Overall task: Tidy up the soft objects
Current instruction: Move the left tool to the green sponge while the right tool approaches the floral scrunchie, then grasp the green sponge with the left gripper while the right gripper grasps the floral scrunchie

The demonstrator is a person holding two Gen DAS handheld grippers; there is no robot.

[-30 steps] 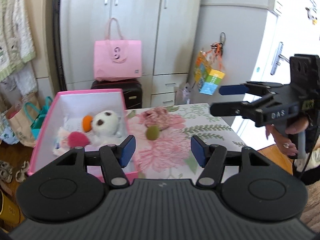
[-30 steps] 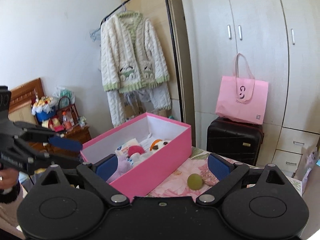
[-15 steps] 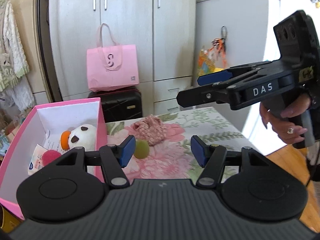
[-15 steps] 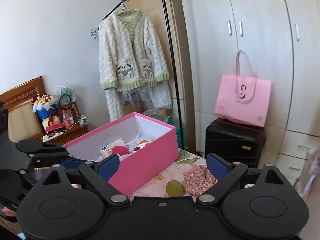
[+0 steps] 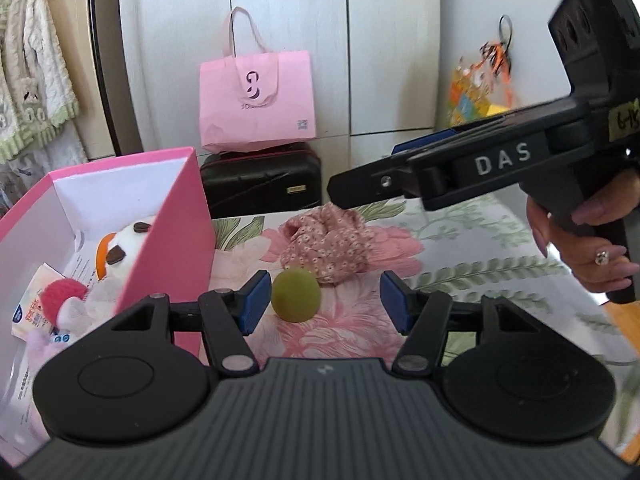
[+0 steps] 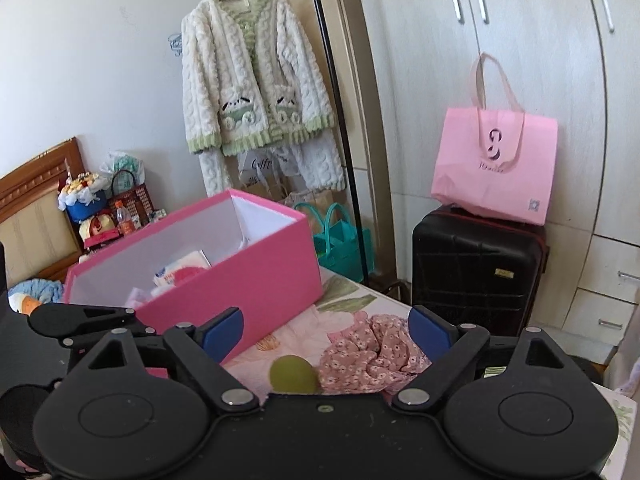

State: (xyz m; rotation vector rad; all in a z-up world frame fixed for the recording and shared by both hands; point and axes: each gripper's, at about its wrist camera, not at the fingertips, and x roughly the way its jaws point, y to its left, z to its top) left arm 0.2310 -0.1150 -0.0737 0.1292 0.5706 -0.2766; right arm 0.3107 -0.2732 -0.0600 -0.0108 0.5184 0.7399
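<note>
The olive-green felt ball sits on the floral tablecloth just right of the pink box. It's round, so it has no long axis and points nowhere in particular. Touching it on the far right side is a bunched-up pink floral scrunchie-looking cloth, a crumpled heap that runs roughly crosswise, away from the box. Inside the box there's a white plush with an orange patch and brown spots, a fuzzy red pom-pom and some printed packets, all piled toward the near end. The left gripper is level and low over the cloth, blue pads spread wide, with the ball sitting between them but closer to the left pad, not touching as far as I can see. The right gripper is also spread wide with nothing in it, hovering right of the box and angled down a bit, so the ball and cloth show up between its fingers. From the left camera you see it side-on, coming in from the right above the cloth, with the person's hand wrapped round the handle. Beyond the box, a pink tote bag sits on a black suitcase.
</note>
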